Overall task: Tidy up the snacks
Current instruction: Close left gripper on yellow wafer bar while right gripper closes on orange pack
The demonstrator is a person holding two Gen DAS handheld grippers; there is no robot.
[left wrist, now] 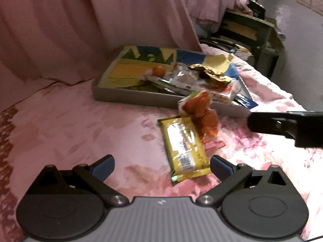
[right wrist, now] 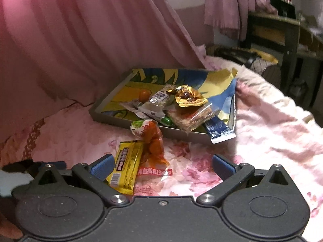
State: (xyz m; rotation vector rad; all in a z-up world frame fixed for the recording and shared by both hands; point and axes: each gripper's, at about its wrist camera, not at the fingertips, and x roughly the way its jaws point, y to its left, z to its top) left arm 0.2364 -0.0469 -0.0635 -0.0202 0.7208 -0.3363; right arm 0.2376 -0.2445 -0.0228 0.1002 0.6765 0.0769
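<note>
1. Jaws on my left gripper (left wrist: 162, 166) and right gripper (right wrist: 162, 166) both gape, empty.
2. Yellow bar (left wrist: 184, 148) lies just ahead of my left jaws, touching the orange snack bag (left wrist: 201, 115).
3. Beyond both sits the tray (left wrist: 129, 97), piled with wrappers.
4. Pink curtain (left wrist: 90, 24) hangs behind.

The bedspread (left wrist: 80, 125) left of the yellow bar (left wrist: 184, 151) lies bare, open for an approach. An orange packet (left wrist: 203, 115) overlaps the bar's far end, and the box (left wrist: 129, 96) wall behind, with the curtain (left wrist: 80, 30), closes off the back.
</note>
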